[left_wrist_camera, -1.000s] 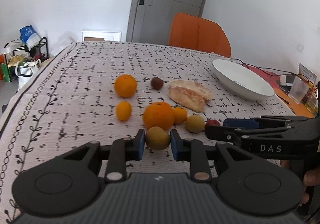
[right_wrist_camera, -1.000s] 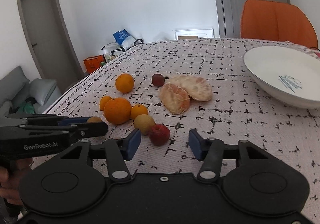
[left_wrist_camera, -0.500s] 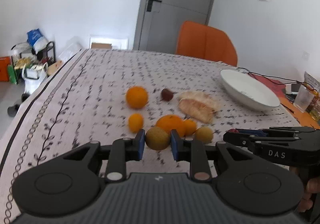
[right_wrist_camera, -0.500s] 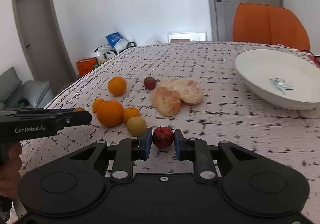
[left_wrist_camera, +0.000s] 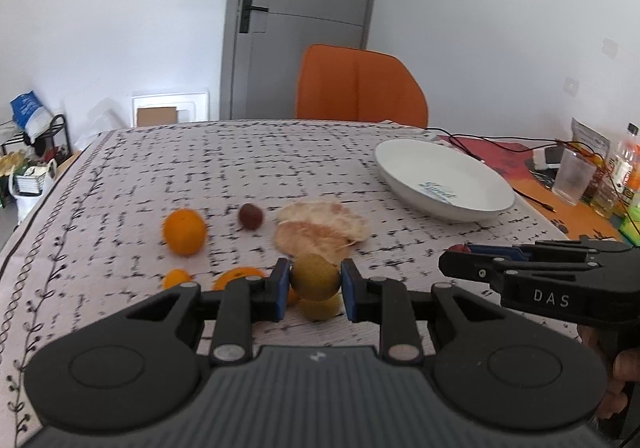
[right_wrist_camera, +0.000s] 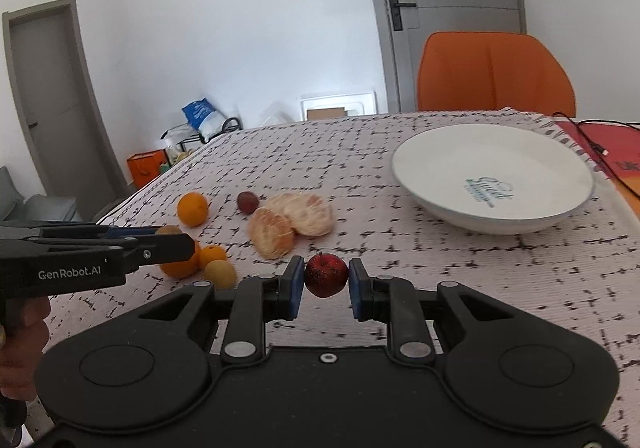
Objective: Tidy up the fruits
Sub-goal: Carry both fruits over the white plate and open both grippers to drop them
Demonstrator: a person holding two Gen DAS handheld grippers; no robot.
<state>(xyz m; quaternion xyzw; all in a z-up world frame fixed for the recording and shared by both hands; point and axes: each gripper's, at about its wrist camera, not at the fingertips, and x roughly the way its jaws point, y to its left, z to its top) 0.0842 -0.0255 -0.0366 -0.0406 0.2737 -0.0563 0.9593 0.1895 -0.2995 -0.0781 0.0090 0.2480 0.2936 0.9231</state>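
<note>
Left gripper (left_wrist_camera: 315,290): jaws clamped on a yellow-green fruit (left_wrist_camera: 314,276), lifted for carrying.
Right gripper (right_wrist_camera: 325,288): jaws pinching a small red apple (right_wrist_camera: 326,274).
Bowl (right_wrist_camera: 492,215): likely destination, far-right counter corner.

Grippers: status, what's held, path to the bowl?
Left gripper shut on yellow-green fruit. Right gripper shut on red fruit. White bowl empty, nothing in the way.

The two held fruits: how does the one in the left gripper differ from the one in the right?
The yellow-green fruit in the left gripper is dull and bulkier; the red fruit in the right gripper is dark, glossy and smaller. Both are round, clamped and off the tablecloth.
</note>
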